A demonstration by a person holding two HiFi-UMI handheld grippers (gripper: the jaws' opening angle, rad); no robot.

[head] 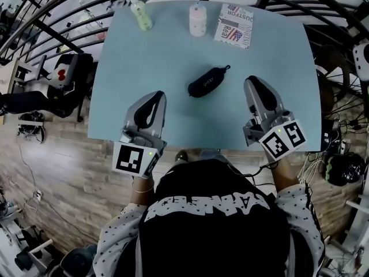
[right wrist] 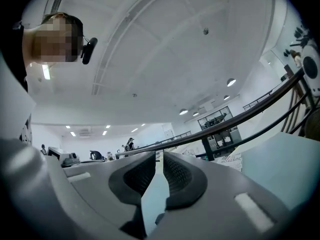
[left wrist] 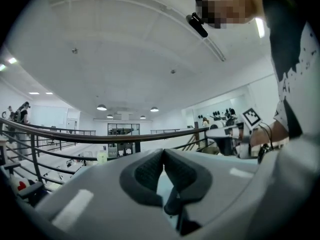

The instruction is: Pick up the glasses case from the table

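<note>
The black glasses case (head: pixel 207 81) lies slantwise on the light blue table (head: pixel 161 56), near its middle. My left gripper (head: pixel 157 94) hovers over the table's near part, left of and nearer than the case, clear of it. In the left gripper view its pads (left wrist: pixel 150 171) meet at the tips (left wrist: pixel 163 153), with nothing held. My right gripper (head: pixel 252 79) hovers just right of the case, apart from it. A narrow slit shows between its jaws (right wrist: pixel 159 155), with nothing in it. Neither gripper view shows the case.
At the table's far edge stand a pale green bottle (head: pixel 141 13), a white bottle (head: pixel 198 19) and a printed box (head: pixel 234 25). A black railing (head: pixel 69 16) curves round the table's far side. A wooden floor with gear (head: pixel 63 74) lies to the left.
</note>
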